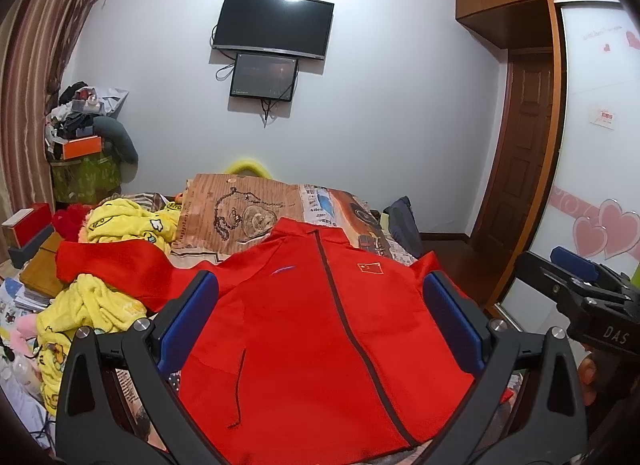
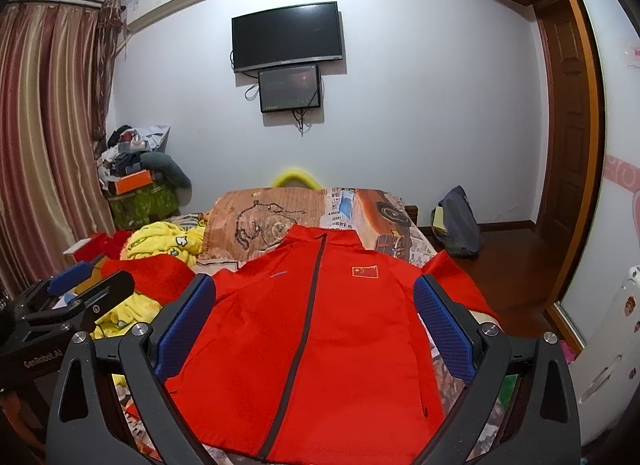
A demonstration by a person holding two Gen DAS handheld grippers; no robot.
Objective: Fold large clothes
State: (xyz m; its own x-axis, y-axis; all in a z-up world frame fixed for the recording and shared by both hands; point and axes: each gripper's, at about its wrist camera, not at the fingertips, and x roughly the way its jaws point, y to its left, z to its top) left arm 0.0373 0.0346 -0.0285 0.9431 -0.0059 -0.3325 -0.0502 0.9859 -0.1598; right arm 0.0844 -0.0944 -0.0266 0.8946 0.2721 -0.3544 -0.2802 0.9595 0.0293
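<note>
A large red zip jacket [image 1: 304, 329] with a small flag badge lies front-up on the bed, collar away from me; it also shows in the right wrist view [image 2: 320, 329]. Its left sleeve [image 1: 116, 265] stretches out over yellow fabric. Its right sleeve [image 2: 456, 281] hangs toward the bed's right edge. My left gripper [image 1: 320, 305] is open and empty, held above the jacket's lower half. My right gripper [image 2: 314, 305] is open and empty too, above the jacket. The right gripper also shows at the right edge of the left wrist view [image 1: 580, 285], and the left gripper at the left of the right wrist view [image 2: 80, 297].
A yellow fleece blanket [image 1: 104, 297] is heaped left of the jacket. A printed bedspread [image 1: 248, 209] covers the bed. Boxes and clutter [image 1: 84, 145] stand by the curtain at the left. A dark bag [image 2: 456, 225] sits on the floor at the right, near the wooden door.
</note>
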